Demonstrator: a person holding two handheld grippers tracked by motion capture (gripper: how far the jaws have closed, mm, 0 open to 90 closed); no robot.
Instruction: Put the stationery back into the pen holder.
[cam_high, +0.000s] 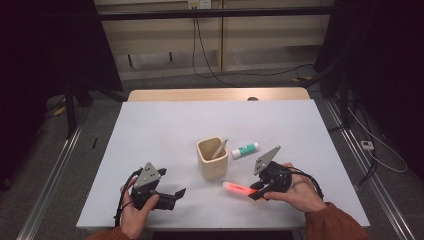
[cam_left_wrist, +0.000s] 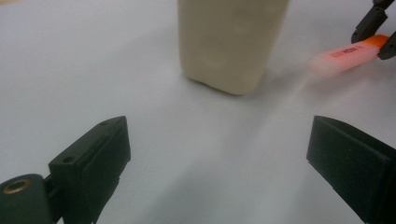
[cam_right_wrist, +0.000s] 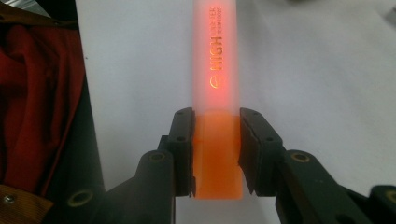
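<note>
An orange highlighter (cam_high: 239, 189) with a frosted cap juts left from my right gripper (cam_high: 256, 194), just right of a beige square cup (cam_high: 212, 158). In the right gripper view the jaws are shut on the orange end of the highlighter (cam_right_wrist: 217, 140), its cap pointing away over the white table. My left gripper (cam_high: 176, 196) sits low at the front left, jaws wide open with nothing between them. Its own view faces the cup (cam_left_wrist: 231, 42), with the highlighter (cam_left_wrist: 348, 55) at the upper right. A pale stick (cam_high: 219, 149) leans inside the cup.
A white glue stick with a green label (cam_high: 244, 149) lies on the table (cam_high: 165, 125) just right of the cup. A wooden strip (cam_high: 215, 94) runs along the table's far edge. Cables trail across the floor behind.
</note>
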